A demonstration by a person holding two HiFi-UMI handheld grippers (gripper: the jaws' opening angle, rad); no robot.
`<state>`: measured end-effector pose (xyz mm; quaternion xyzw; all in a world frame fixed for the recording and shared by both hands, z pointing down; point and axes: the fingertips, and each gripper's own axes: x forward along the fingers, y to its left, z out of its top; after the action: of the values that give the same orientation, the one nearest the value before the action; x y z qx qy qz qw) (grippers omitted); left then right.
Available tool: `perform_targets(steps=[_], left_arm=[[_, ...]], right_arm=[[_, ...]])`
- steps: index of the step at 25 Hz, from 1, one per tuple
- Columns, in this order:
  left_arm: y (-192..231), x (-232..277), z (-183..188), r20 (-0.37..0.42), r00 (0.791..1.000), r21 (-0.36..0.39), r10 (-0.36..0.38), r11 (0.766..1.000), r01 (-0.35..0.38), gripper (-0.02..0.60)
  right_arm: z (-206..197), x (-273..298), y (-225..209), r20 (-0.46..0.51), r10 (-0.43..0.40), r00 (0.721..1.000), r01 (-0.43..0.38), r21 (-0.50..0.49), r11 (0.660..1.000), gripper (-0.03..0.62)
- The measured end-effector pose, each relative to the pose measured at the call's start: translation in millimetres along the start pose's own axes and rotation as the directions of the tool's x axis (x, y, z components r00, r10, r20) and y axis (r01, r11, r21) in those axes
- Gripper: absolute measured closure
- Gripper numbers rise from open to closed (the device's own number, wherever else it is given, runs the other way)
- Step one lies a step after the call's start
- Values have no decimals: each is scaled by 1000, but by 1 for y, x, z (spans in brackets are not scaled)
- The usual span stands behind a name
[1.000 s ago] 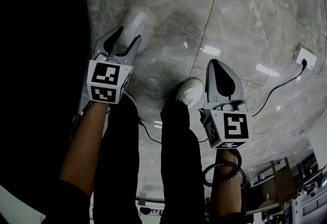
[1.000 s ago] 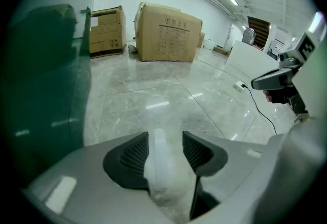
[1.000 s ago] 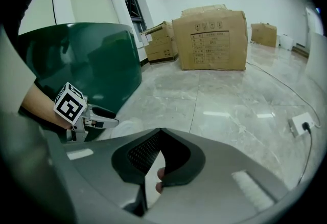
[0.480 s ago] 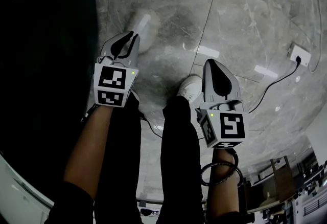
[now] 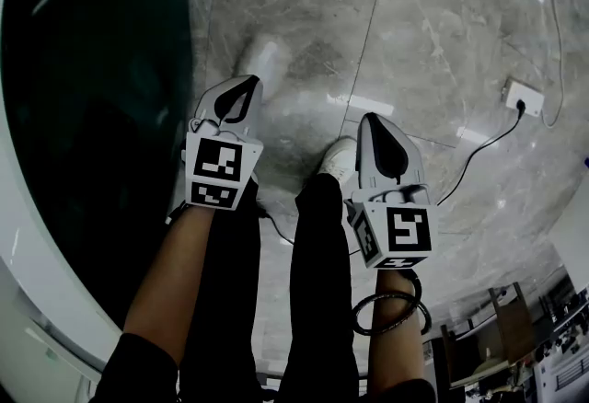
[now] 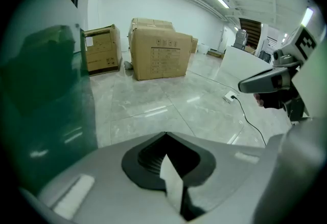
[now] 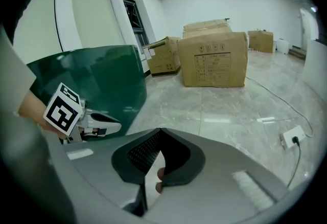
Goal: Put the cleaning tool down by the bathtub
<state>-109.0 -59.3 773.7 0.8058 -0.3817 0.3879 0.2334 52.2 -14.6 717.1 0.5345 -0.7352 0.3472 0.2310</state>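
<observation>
Grey marble-look tile floor, glossy, with ceiling-light reflections and thin grout lines. Dark green bathtub fills the left of the head view, white rim curving round its outer edge; in the gripper views its green wall stands upright on the floor at left. Big white room, strip lights overhead, cardboard boxes stacked on the floor by the far wall. White power strip lies on the tiles at right, black cable trailing from it towards the person. Person stands just beside the tub, black trousers, white shoe on the floor between the two grippers. Left gripper is held over the floor right next to the tub wall, fingers closed tip to tip, nothing gripped. Right gripper hangs over the tiles, well apart from the tub, fingers also closed together with nothing gripped. Both point roughly forward. Cleaning tool can't be made out in any view.
</observation>
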Motion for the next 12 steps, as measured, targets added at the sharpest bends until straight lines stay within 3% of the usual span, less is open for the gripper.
perform_targets(steps=[12], left_arm=[[-21,-66,44,38,999,11,-3,1000,2,581]], right_arm=[[52,-46,25,58,11,998,-10,-12,1000,571]])
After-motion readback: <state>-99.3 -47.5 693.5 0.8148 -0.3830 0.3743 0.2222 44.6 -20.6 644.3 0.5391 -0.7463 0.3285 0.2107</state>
